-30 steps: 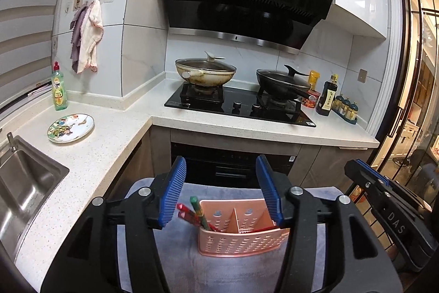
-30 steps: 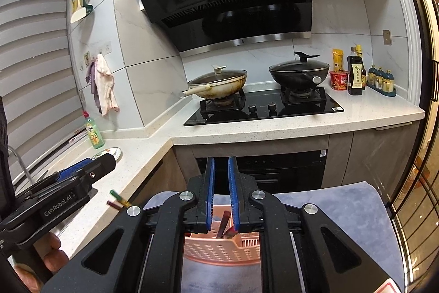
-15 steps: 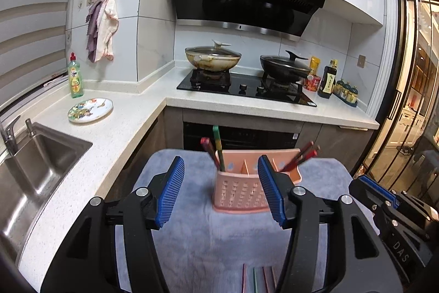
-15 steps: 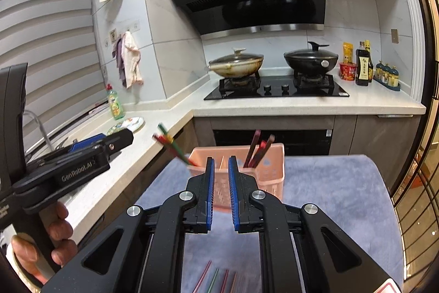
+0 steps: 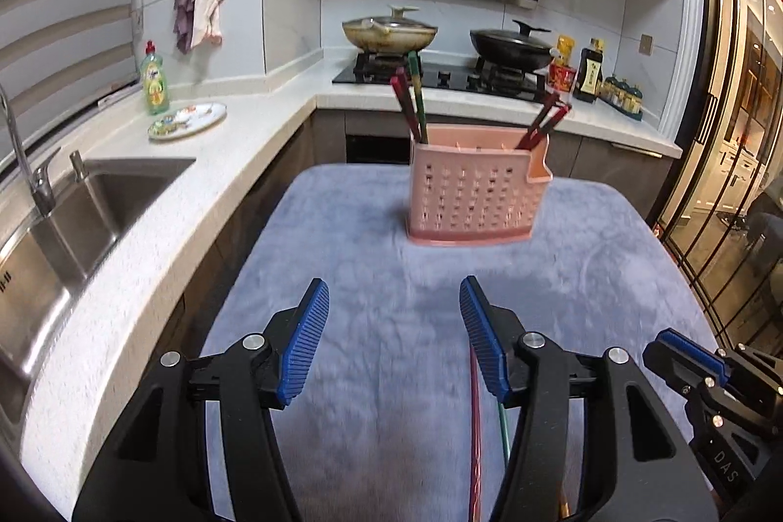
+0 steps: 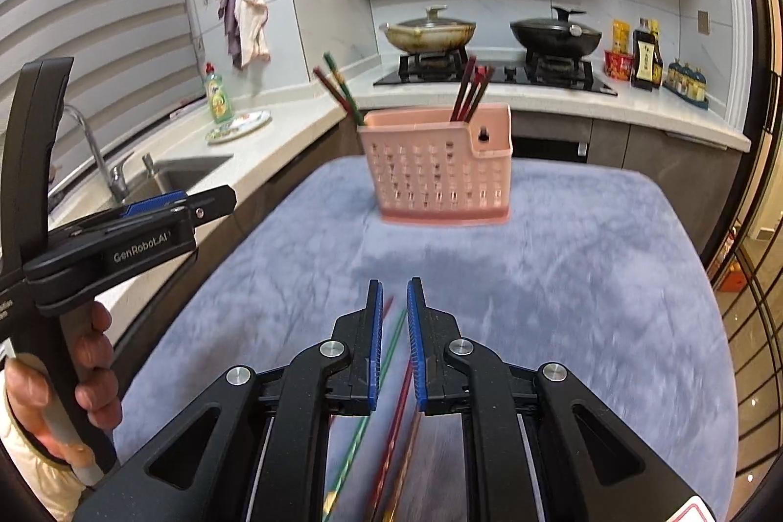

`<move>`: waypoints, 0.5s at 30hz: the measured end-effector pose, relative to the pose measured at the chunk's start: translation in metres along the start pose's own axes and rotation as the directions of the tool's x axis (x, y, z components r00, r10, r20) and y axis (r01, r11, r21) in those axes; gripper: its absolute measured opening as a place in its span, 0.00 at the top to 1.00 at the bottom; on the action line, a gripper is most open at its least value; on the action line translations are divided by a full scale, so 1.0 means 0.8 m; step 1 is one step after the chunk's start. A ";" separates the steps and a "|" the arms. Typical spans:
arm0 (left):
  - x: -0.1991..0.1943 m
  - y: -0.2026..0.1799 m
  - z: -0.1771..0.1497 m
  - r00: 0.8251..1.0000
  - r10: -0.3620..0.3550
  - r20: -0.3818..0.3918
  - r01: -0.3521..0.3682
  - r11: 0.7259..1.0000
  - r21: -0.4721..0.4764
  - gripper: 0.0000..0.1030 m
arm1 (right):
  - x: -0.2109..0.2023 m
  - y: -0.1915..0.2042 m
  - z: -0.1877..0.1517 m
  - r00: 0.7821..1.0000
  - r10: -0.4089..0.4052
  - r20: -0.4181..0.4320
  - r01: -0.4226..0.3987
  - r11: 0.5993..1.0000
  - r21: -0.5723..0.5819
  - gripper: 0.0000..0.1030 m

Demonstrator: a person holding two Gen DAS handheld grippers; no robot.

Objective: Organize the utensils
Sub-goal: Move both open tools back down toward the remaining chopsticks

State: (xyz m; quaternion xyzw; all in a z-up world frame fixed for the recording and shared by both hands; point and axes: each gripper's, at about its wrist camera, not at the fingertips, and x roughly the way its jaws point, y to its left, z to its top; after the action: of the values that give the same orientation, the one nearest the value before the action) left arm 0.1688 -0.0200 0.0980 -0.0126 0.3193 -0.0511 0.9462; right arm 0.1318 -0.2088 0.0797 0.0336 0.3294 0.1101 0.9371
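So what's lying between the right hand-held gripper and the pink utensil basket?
Only bare blue cloth between right hand-held gripper and basket, in the right wrist view.

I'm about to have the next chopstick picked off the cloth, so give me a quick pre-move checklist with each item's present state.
1. Loose chopsticks lie on the blue cloth below the grippers: ok.
2. Left gripper open and empty: ok.
3. Right gripper open enough to take a stick: not ok, its jaws are nearly shut.
4. Right gripper empty: ok, the sticks lie beneath it, ungripped.
5. Pink holder upright on the cloth: ok.
6. Room left in the holder's compartments: cannot tell; chopsticks already stand at both ends.
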 end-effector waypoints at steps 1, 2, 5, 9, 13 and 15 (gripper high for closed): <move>0.000 0.000 -0.008 1.000 -0.002 -0.010 0.002 1.000 -0.003 0.49 | -0.001 0.001 -0.007 1.000 -0.001 -0.008 0.001 1.000 0.002 0.89; -0.001 0.001 -0.015 1.000 -0.004 -0.020 0.003 1.000 -0.005 0.49 | -0.002 0.001 -0.014 1.000 -0.006 -0.015 0.006 1.000 0.005 0.89; 0.000 0.002 -0.041 0.998 -0.007 -0.055 0.007 1.000 -0.007 0.49 | -0.003 0.000 -0.043 0.999 -0.027 -0.041 0.027 0.999 0.017 0.89; 0.004 0.000 -0.071 0.995 -0.005 -0.101 0.005 1.000 -0.001 0.49 | 0.004 -0.002 -0.078 0.996 -0.030 -0.089 0.034 0.998 0.043 0.89; 0.007 -0.003 -0.097 0.990 -0.013 -0.143 0.014 1.000 0.002 0.49 | 0.012 -0.001 -0.104 0.990 -0.026 -0.136 0.033 0.998 0.054 0.89; 0.008 -0.004 -0.106 0.987 -0.017 -0.158 0.017 1.000 0.002 0.49 | 0.014 0.002 -0.117 0.988 -0.043 -0.148 0.050 0.998 0.043 0.89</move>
State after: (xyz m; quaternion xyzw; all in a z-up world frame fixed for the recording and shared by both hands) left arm 0.1219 -0.0232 0.0268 -0.0097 0.3931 -0.0605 0.9174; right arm 0.0817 -0.2058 -0.0002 0.0393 0.4008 0.0827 0.9116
